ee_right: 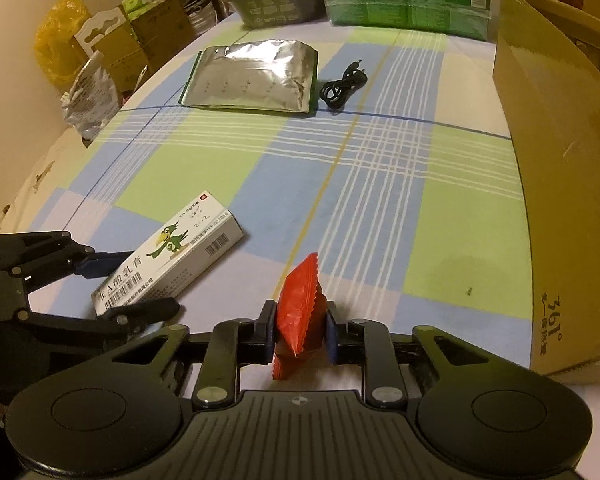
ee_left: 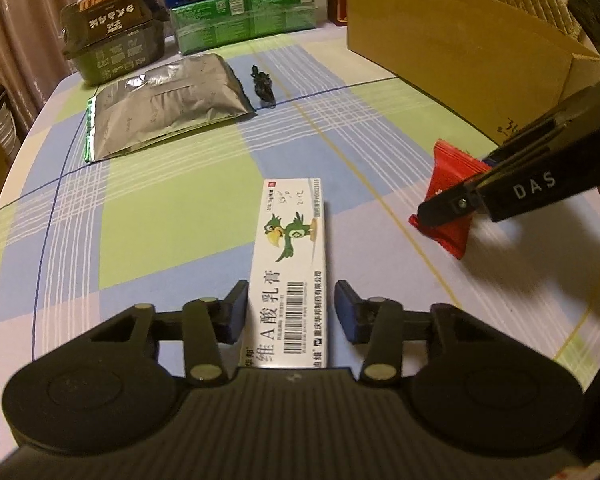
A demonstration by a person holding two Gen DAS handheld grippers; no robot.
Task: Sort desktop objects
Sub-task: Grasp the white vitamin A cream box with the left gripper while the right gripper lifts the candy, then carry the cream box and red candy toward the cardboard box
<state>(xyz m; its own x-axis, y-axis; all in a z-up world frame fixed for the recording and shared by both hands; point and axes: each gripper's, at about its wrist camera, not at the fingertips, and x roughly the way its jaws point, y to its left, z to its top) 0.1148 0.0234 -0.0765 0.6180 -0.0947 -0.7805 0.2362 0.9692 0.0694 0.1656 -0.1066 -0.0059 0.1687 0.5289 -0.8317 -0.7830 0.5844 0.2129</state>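
Pinching red sachet [ee_right: 300, 312], right gripper [ee_right: 299, 332]; left wrist view perhaps hiding contact.

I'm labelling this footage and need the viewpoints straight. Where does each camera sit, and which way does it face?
Left wrist: on the left gripper, looking down along its fingers at the white box; the right gripper enters from the right.
Right wrist: on the right gripper, looking down at the red packet it pinches; the left gripper shows at left.
Shared: box, packet, silver pouch, black cable, cardboard carton, checked tablecloth.
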